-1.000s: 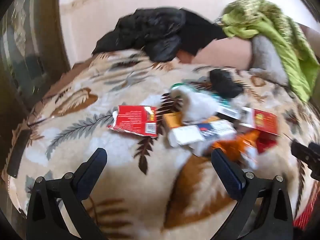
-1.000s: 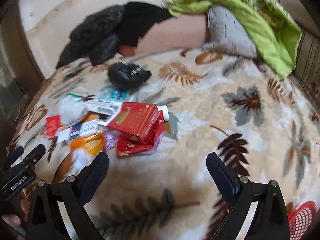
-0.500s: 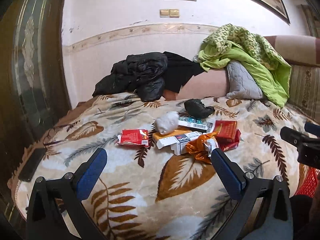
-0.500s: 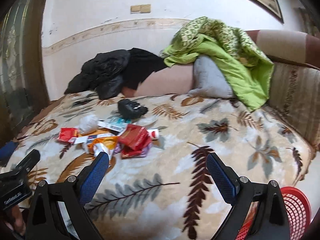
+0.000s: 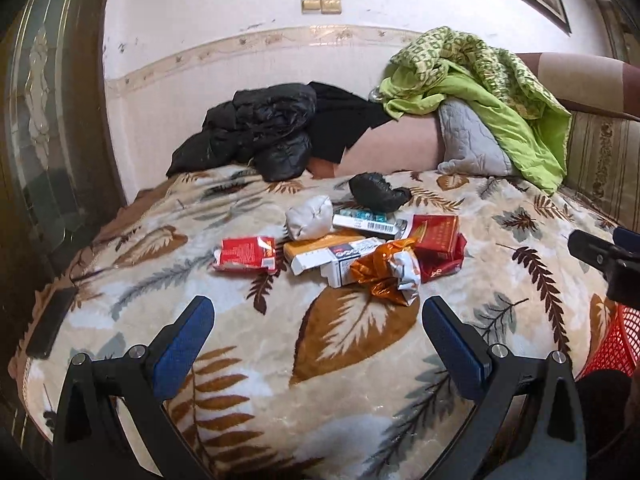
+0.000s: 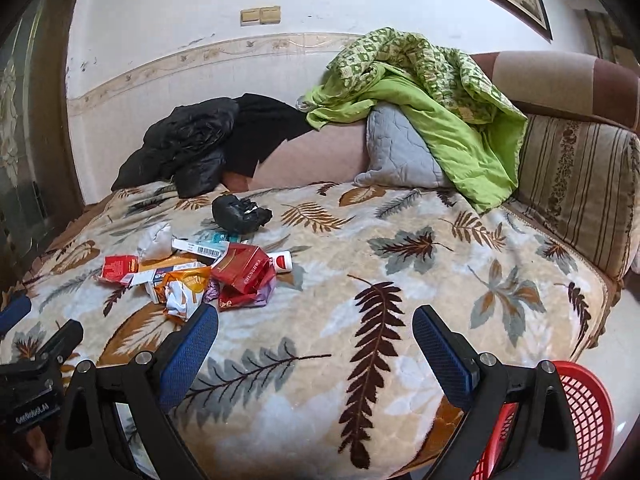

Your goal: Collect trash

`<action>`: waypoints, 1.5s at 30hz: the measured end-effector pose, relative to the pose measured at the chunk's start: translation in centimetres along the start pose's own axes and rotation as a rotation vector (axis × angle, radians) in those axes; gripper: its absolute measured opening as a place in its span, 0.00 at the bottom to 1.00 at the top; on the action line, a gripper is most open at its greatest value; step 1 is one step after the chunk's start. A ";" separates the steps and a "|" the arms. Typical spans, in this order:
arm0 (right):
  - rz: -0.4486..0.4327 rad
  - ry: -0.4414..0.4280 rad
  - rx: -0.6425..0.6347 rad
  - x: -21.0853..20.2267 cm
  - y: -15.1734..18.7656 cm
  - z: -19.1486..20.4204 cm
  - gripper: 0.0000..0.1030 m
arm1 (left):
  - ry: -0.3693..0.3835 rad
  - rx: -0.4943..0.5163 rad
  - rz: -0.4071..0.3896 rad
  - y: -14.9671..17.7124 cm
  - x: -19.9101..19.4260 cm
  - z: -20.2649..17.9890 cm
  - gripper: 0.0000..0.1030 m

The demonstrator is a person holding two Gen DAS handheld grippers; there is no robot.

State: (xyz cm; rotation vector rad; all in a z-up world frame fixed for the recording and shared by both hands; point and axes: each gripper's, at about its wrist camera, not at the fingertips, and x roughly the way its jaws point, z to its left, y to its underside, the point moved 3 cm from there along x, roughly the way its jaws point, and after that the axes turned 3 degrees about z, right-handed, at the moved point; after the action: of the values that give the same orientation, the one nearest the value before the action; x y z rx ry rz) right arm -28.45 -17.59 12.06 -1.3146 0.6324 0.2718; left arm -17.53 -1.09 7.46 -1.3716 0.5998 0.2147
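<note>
At the bottom of the left wrist view, left gripper [image 5: 318, 330] spread wide, blue pads [image 5: 182, 346] apart, nothing between them, held over the leaf-patterned blanket [image 5: 348, 360]. In the middle of that frame, a heap of trash [image 5: 352, 248] on the blanket: flattened red packet [image 5: 245, 254] at its left end, white crumpled wad [image 5: 310, 222] toward the back, orange-and-white boxes [image 5: 332, 256] in the centre, orange foil wrapper [image 5: 386, 276] nearest the camera, red carton [image 5: 436, 236] at the right, crumpled black bag [image 5: 376, 192] just behind. Upper middle, black jacket [image 5: 260, 132]; upper right, green quilt [image 5: 480, 92] draped over a grey pillow [image 5: 468, 144]. At the right edge, part of the right gripper and a sliver of red basket [image 5: 612, 344].

At the bottom of the right wrist view, right gripper [image 6: 316, 344] likewise spread and empty, with the trash heap centre left and the red basket in the lower right corner, off the bed's edge.
</note>
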 end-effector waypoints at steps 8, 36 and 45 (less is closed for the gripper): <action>0.044 0.013 -0.016 1.7 0.2 0.8 0.96 | -0.007 -0.041 0.033 0.1 0.6 0.9 1.00; 0.041 0.046 -0.003 6.6 1.8 1.9 0.96 | -0.003 -0.057 0.041 0.0 0.9 1.3 1.00; 0.046 0.048 -0.006 6.7 1.9 1.7 0.96 | -0.005 -0.057 0.042 0.0 0.9 1.2 1.00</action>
State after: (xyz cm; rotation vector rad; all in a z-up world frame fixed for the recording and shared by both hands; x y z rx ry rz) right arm -23.56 -16.63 6.88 -1.3167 0.7032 0.2808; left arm -16.45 -0.06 7.10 -1.4135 0.6227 0.2704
